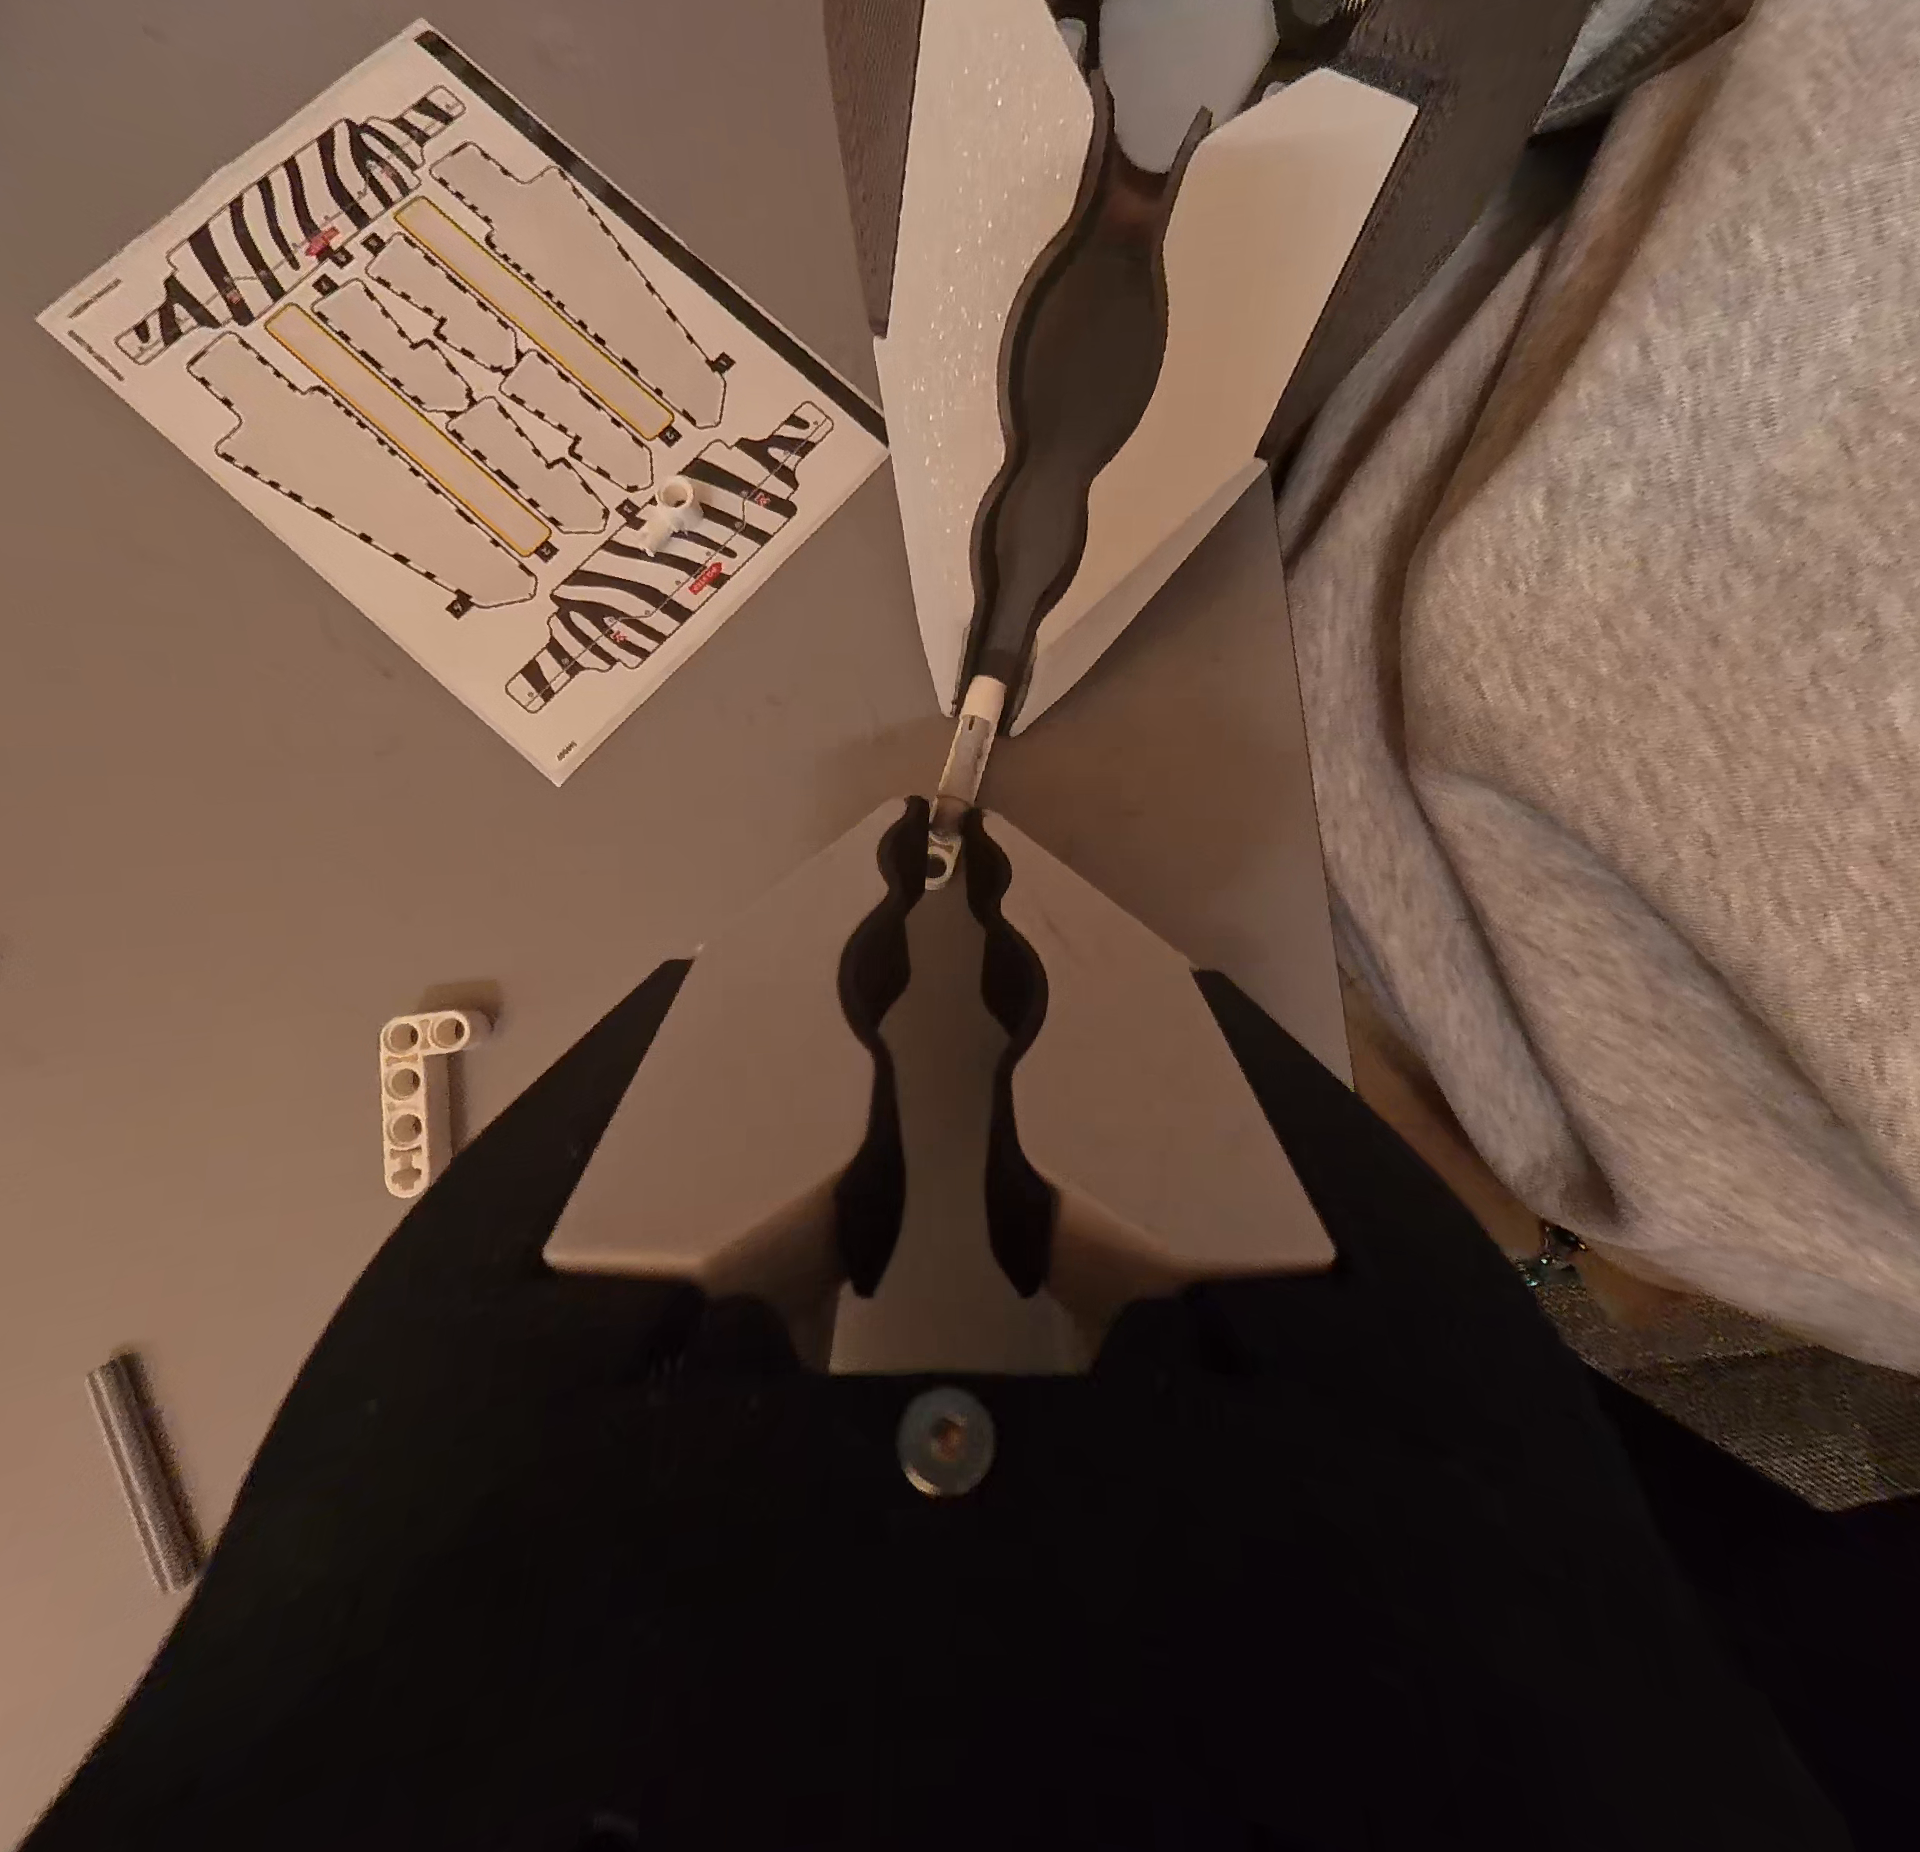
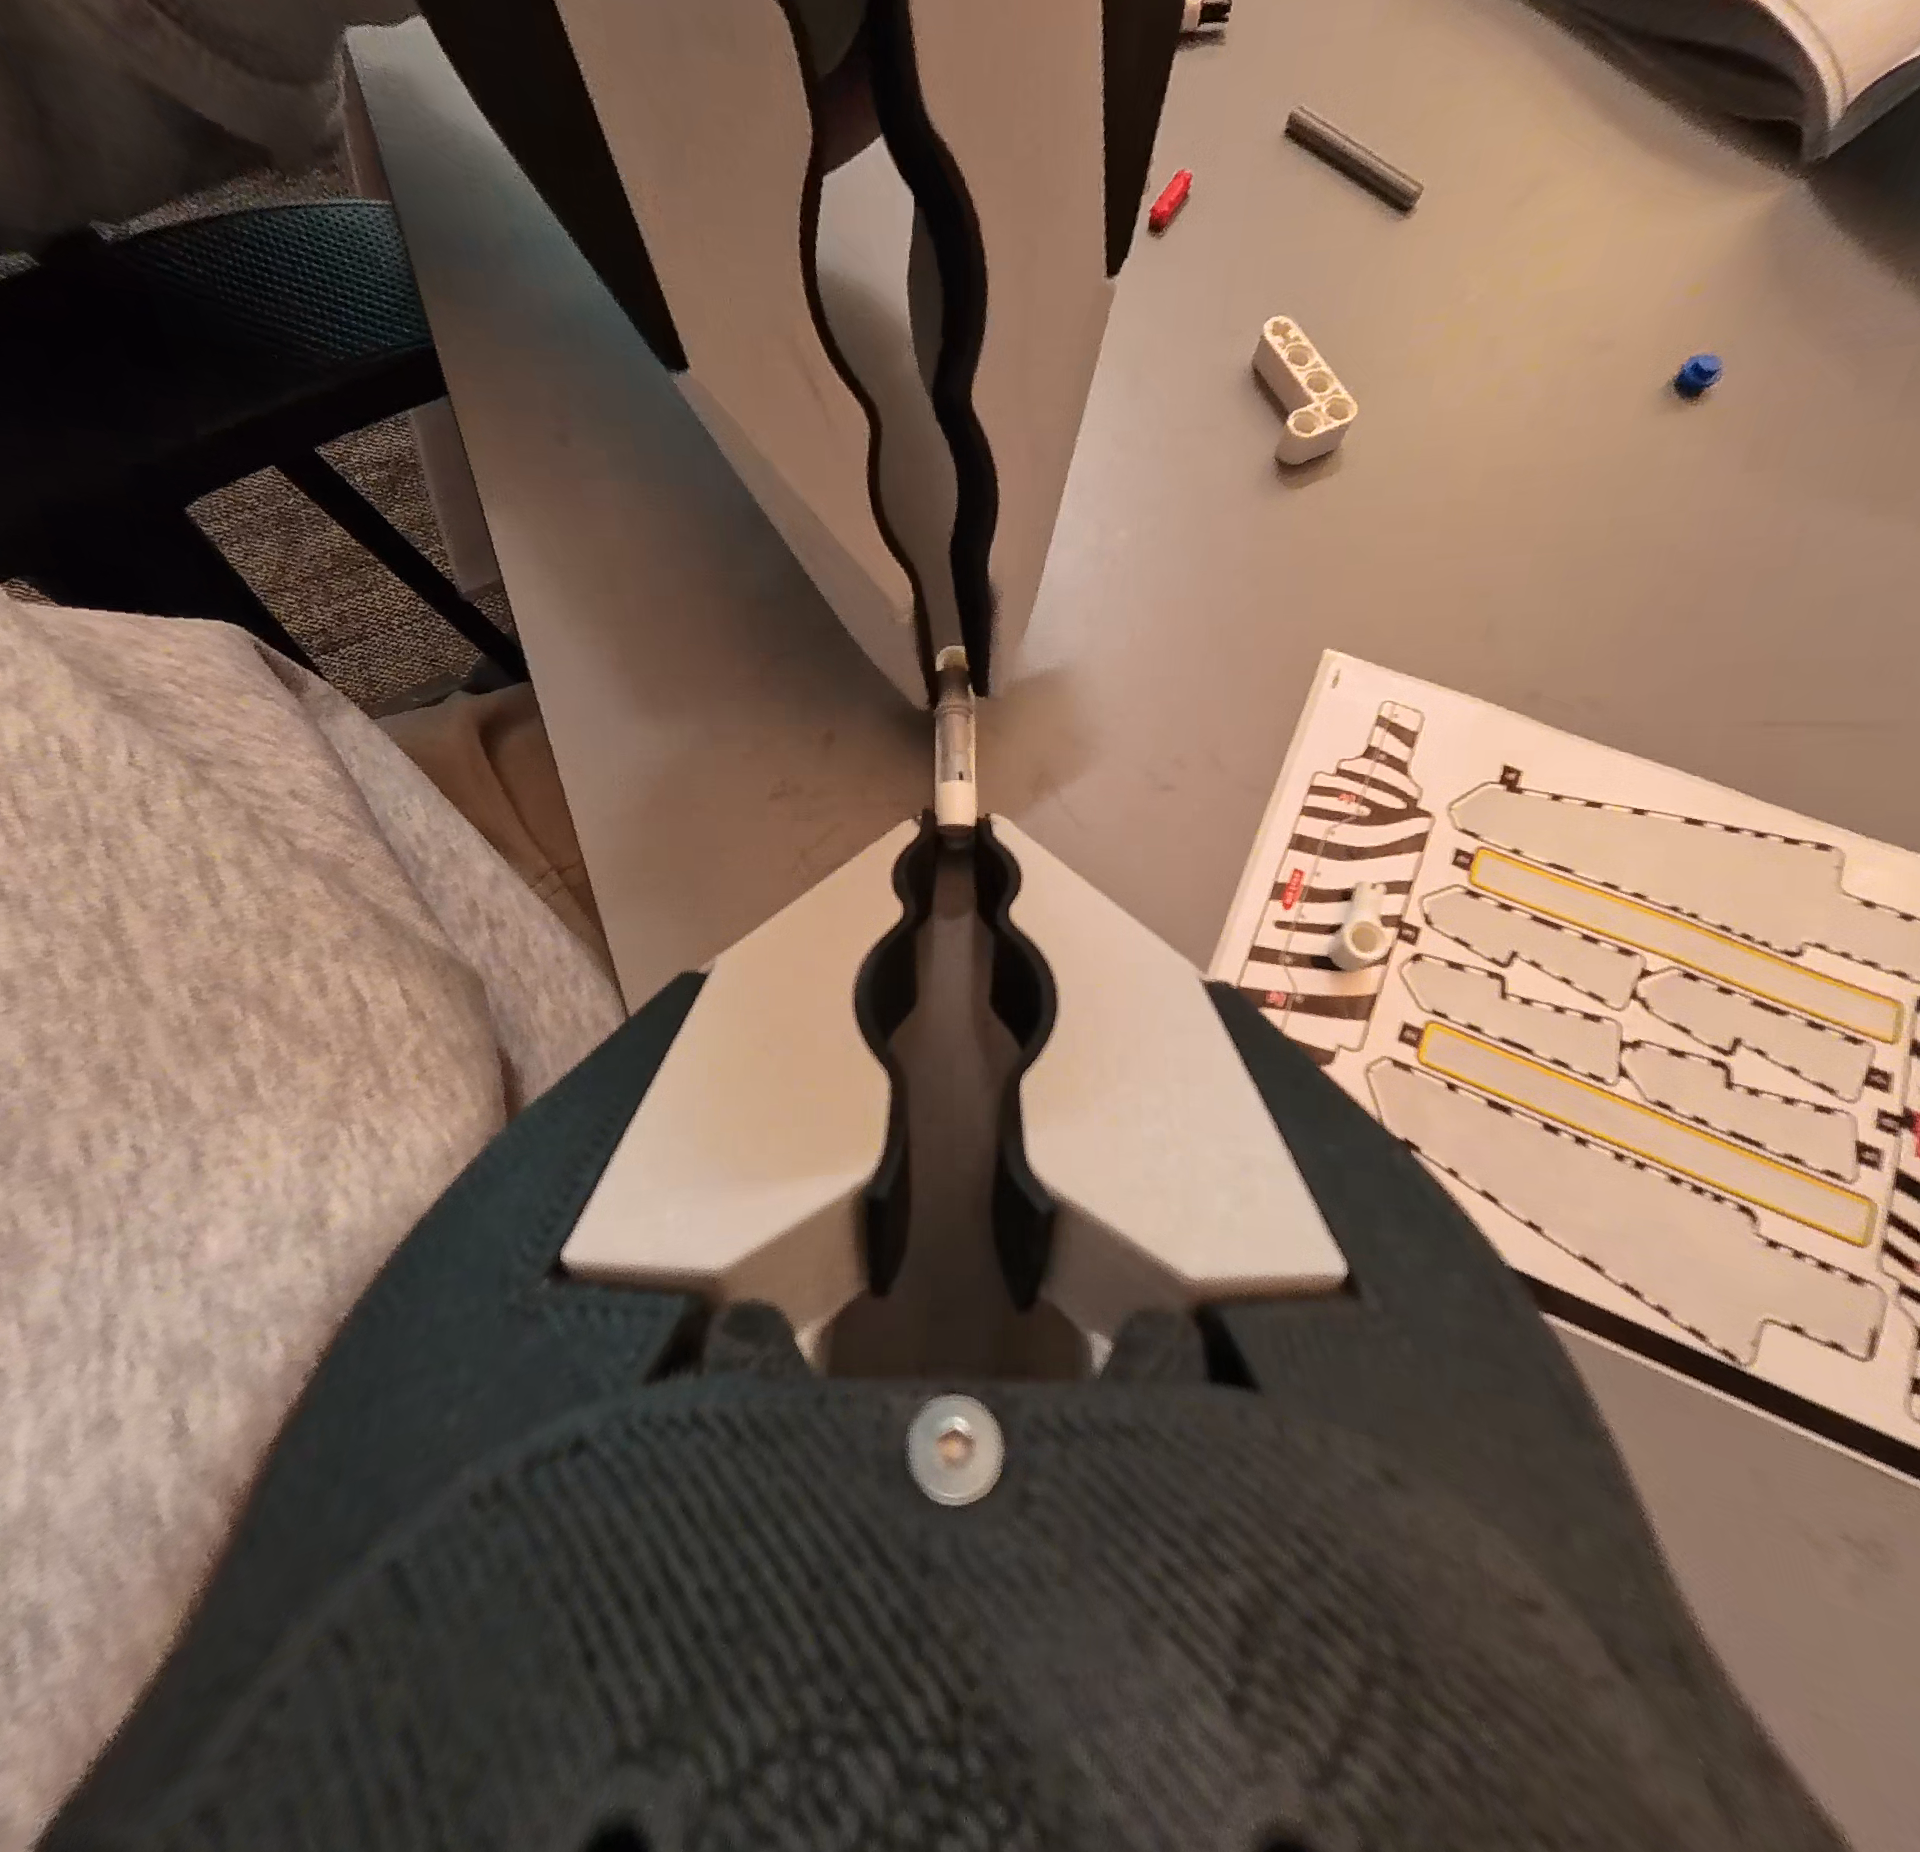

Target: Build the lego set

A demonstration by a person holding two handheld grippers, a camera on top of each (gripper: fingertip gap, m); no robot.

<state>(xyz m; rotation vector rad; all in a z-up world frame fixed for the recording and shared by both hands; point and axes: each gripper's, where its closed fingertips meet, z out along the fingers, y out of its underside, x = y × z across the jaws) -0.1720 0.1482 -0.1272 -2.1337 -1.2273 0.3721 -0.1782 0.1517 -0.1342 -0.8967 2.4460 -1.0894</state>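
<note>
A short grey axle (image 1: 964, 758) with a white piece at each end is held in the air between my two grippers, above the grey table. My left gripper (image 1: 940, 815) is shut on the white connector (image 1: 940, 857) at the near end of the axle. In the left wrist view my right gripper (image 1: 982, 711) comes in from the top, shut on the white sleeve at the other end. In the right wrist view my right gripper (image 2: 954, 828) grips the white end (image 2: 956, 800) of the axle (image 2: 956, 748), and my left gripper (image 2: 951, 672) meets it from above.
On the table lie a sticker sheet (image 1: 457, 400) (image 2: 1610, 1023) with a small white connector (image 1: 673, 514) (image 2: 1361, 929) on it, a white L-shaped beam (image 1: 416, 1085) (image 2: 1304, 389), a long grey axle (image 1: 145, 1470) (image 2: 1351, 155), a red piece (image 2: 1169, 197), a blue pin (image 2: 1696, 374) and a booklet (image 2: 1766, 26). Grey clothing (image 1: 1610, 659) is at the table edge. Left and right tips are no more than a few centimetres apart.
</note>
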